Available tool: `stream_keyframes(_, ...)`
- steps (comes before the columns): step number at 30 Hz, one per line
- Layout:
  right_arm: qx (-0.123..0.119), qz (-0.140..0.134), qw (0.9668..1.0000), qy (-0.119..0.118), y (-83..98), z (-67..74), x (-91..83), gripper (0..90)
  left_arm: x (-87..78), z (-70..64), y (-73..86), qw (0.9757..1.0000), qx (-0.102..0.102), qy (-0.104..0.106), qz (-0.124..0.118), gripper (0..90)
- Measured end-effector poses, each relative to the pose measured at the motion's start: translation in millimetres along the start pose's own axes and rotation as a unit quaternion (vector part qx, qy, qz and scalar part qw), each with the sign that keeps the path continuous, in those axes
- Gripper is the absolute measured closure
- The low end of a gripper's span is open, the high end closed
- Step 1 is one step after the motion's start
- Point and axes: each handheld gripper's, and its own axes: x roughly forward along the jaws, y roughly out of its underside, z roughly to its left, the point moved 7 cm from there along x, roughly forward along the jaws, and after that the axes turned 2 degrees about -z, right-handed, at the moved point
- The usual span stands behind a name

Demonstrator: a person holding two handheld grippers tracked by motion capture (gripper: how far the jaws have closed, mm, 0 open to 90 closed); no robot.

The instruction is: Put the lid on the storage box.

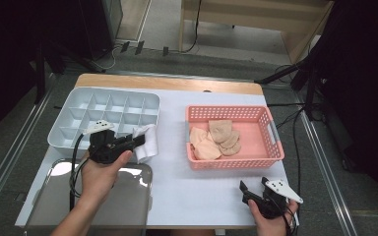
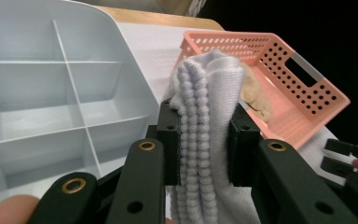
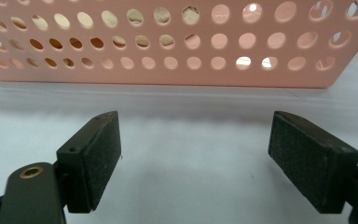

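Note:
My left gripper (image 1: 137, 139) is shut on a folded white sock (image 1: 146, 141), its ribbed edge squeezed between the pads (image 2: 204, 135). It hangs at the near right corner of the grey divided tray (image 1: 76, 105). Several beige socks (image 1: 216, 138) lie in the pink perforated basket (image 1: 270, 147), whose wall also shows past the sock (image 2: 298, 88). My right gripper (image 1: 254, 186) rests near the table's front right edge, open, nothing between its pads (image 3: 193, 158), facing the basket's near wall (image 3: 168, 70).
A shiny metal tray (image 1: 138, 196) lies at the front left under my left forearm. The white table cover (image 1: 177, 147) runs between the divided tray and the basket. Dark stands and cables surround the table.

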Motion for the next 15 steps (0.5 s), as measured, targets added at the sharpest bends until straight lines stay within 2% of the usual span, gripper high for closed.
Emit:
stream_keyframes(11,0.000,0.000,1.0000,0.003,0.3,-0.2,0.6,17.8,6.9,25.2,-7.7,0.9994,-0.014,-0.031,-0.012,72.6)
stream_keyframes(15,0.012,0.000,0.9999,0.001,0.2,-1.6,0.1,18.0,10.8,31.4,-9.6,0.9990,-0.020,-0.038,-0.015,72.5)
